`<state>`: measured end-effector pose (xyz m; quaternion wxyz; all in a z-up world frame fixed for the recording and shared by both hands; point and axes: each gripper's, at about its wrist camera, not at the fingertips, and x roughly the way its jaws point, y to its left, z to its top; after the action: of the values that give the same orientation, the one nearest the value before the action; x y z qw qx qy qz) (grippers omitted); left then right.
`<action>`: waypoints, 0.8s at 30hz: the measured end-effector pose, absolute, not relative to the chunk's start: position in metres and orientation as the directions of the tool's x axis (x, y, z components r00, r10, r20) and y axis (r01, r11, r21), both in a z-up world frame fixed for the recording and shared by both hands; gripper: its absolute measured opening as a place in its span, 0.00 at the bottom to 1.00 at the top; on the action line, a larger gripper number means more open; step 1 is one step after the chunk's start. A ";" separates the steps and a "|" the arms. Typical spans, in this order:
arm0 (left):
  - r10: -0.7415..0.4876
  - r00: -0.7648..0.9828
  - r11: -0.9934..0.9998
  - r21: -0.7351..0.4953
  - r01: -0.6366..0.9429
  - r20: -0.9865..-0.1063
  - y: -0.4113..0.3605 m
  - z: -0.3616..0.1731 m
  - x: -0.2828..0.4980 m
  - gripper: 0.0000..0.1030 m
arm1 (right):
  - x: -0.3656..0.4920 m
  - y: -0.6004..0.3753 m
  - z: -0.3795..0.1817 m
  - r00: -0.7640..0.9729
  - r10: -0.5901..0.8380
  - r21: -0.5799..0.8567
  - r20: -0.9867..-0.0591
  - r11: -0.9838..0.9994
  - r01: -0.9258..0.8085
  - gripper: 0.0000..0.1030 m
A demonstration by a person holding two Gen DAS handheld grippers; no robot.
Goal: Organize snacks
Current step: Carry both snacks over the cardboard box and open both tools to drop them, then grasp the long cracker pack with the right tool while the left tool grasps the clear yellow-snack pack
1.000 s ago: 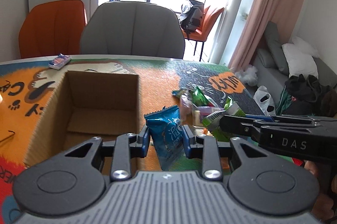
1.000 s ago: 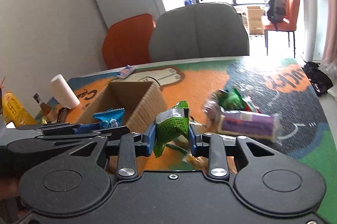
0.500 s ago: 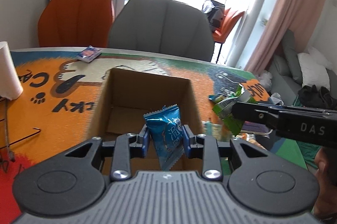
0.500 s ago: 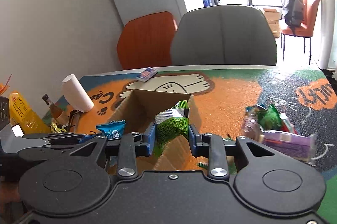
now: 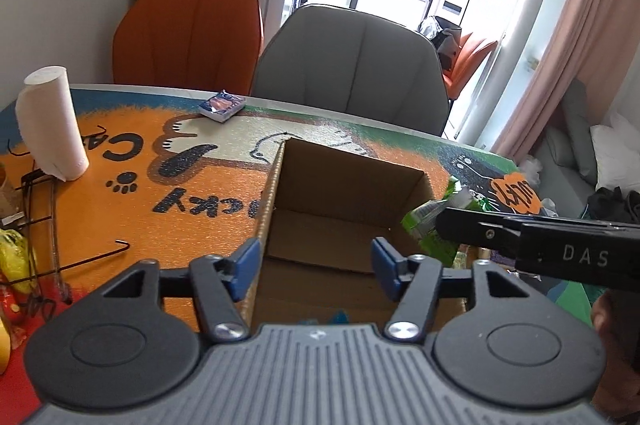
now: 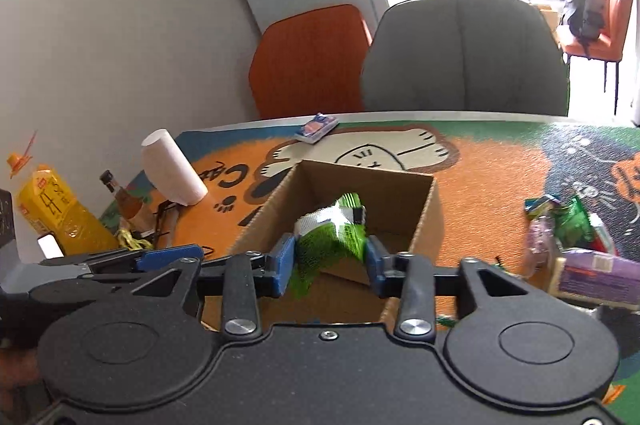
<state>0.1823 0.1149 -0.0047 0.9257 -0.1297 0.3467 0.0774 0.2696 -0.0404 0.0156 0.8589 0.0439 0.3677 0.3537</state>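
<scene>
Two hand-held grippers work over an open cardboard box on a counter covered with a cartoon-cat mat. The left gripper hangs above the box's near edge with its jaws released and nothing between them; a scrap of blue wrapper shows just past its body, low inside the box. The right gripper is clenched on a green snack packet, held above the box's near wall with the packet's top leaning over the opening.

The step in hand looks like dropping snacks into the box, one from each hand. The green packet appears next to go: the right gripper would need to travel a little farther over the opening, then let go so the packet falls clear of the wall instead of catching on the rim.

More wrapped snacks, green and purple among them, lie in a loose pile on the counter to the right of the box, so the sorting seems far from finished. A paper roll stands at far left.
</scene>
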 end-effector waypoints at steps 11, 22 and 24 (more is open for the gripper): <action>0.084 0.738 0.949 -0.173 -0.264 -0.669 0.105 -0.006 0.180 0.89 | 0.265 -0.074 0.017 0.534 0.590 0.316 -0.605 0.794 -0.519 0.68; 0.013 0.739 0.964 -0.187 -0.188 -0.673 0.057 -0.008 0.190 0.95 | 0.265 -0.147 0.010 0.605 0.520 0.320 -0.603 0.852 -0.413 0.95; -0.007 0.735 0.967 -0.192 -0.168 -0.678 0.046 -0.009 0.192 0.95 | 0.265 -0.159 0.007 0.608 0.513 0.326 -0.605 0.857 -0.399 0.96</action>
<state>0.1923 0.0457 -0.0086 0.9234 -0.1212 0.3616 0.0434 0.2646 -0.1591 0.0068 0.8933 0.0791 0.3613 0.2553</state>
